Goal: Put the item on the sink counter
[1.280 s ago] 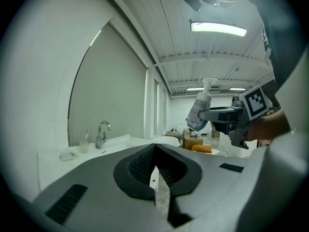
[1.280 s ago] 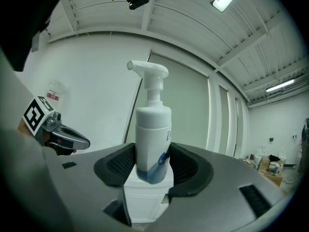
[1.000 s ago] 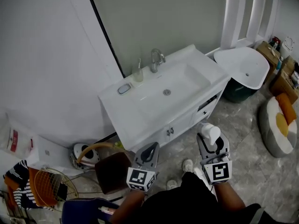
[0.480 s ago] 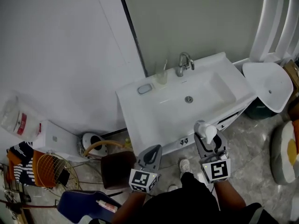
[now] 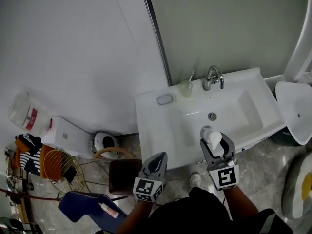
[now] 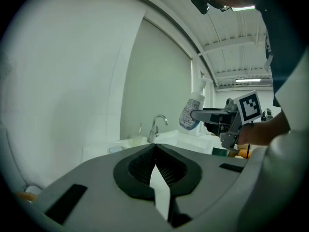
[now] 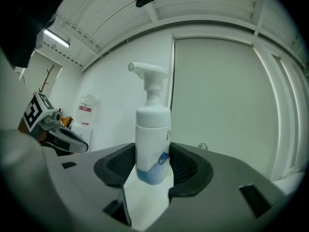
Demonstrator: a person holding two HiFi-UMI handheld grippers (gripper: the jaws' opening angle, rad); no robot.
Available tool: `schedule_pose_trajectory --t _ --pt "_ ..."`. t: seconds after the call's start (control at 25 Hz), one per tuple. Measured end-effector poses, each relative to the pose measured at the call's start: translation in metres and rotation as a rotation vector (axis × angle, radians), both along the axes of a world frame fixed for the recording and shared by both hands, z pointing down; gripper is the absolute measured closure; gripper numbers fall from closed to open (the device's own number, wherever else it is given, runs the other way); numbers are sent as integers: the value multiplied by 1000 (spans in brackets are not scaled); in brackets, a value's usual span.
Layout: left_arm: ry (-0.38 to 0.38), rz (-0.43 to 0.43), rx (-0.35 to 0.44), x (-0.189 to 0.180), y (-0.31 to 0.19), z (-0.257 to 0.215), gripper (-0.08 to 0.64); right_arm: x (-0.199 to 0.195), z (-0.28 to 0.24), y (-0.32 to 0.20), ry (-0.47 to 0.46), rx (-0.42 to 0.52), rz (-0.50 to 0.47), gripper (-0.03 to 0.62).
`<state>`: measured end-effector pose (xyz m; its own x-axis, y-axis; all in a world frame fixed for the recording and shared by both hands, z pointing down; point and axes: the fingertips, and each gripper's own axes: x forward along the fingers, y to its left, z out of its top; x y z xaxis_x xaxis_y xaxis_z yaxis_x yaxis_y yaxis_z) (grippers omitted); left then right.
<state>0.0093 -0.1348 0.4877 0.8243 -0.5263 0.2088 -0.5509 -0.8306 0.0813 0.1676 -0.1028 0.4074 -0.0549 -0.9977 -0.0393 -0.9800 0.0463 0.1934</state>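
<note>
A white pump bottle with a blue base stands upright between the jaws of my right gripper, which is shut on it. In the head view the bottle and right gripper hang over the front edge of the white sink counter, near the basin. The left gripper view shows the bottle held out to the right. My left gripper is shut and holds nothing, just short of the counter's front edge. Its jaws meet in the left gripper view.
On the counter are a chrome tap, a glass with a toothbrush and a soap dish. A brown stool, a wire basket and a blue chair stand on the floor at left. A white tub is at right.
The view has swung so the sink counter now lies straight ahead and closer. Both grippers have come up to its front edge, the right one still carrying the bottle.
</note>
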Motion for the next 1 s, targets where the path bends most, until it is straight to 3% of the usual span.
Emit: schedule_pose_trajectory --t 0.48,1.0 --pt "-9 -206 -14 3 -63 2 546 -2 11 -94 -20 -35 -205 357" --pt "-38 -286 -19 -41 -110 8 546 -38 11 -172 1 -22 -304 359"
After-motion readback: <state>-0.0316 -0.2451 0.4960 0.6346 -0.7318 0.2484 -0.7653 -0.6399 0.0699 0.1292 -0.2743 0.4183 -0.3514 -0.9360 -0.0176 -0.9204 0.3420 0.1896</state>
